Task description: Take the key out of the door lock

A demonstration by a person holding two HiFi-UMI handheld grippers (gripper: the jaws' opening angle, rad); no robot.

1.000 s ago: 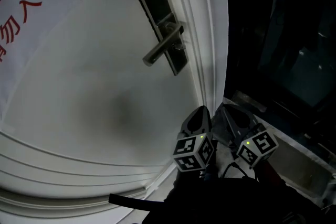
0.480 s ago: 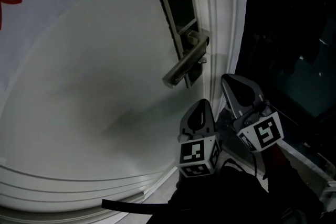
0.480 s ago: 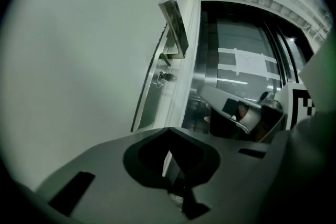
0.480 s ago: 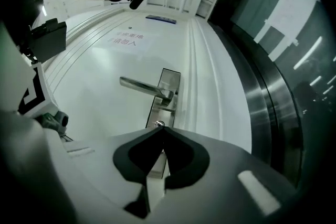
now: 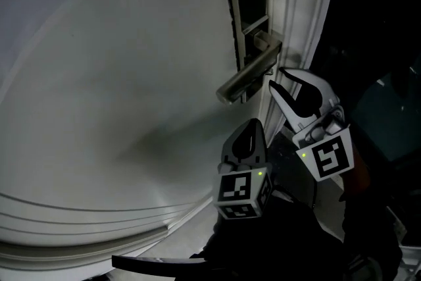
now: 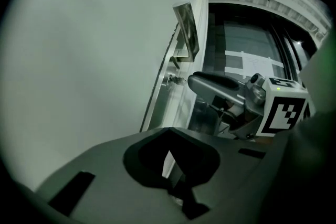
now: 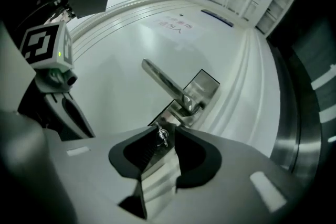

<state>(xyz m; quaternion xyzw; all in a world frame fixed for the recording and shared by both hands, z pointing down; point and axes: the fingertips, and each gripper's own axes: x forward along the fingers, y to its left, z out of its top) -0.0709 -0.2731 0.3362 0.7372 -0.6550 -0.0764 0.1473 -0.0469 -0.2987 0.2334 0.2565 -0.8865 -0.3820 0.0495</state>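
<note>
A dark lock plate (image 5: 248,6) with a silver lever handle (image 5: 247,79) is mounted near the edge of the white door (image 5: 131,76). In the right gripper view a small silver key (image 7: 163,136) sticks out of the plate (image 7: 202,89) below the handle (image 7: 163,80). My right gripper (image 7: 165,130) is open, its tips on either side of the key without closing on it. In the head view it (image 5: 279,80) sits just under the handle. My left gripper (image 5: 248,125) hangs lower, away from the lock, its jaws together and holding nothing (image 6: 170,132).
The door's moulded frame (image 5: 299,16) runs beside the lock, with a dark glass area (image 5: 375,43) to the right. A paper sign with red characters (image 7: 176,23) is stuck on the door farther from the lock.
My right gripper has risen from beside the left one up to the lock, and its jaws have opened around the key. The left gripper has stayed low.
</note>
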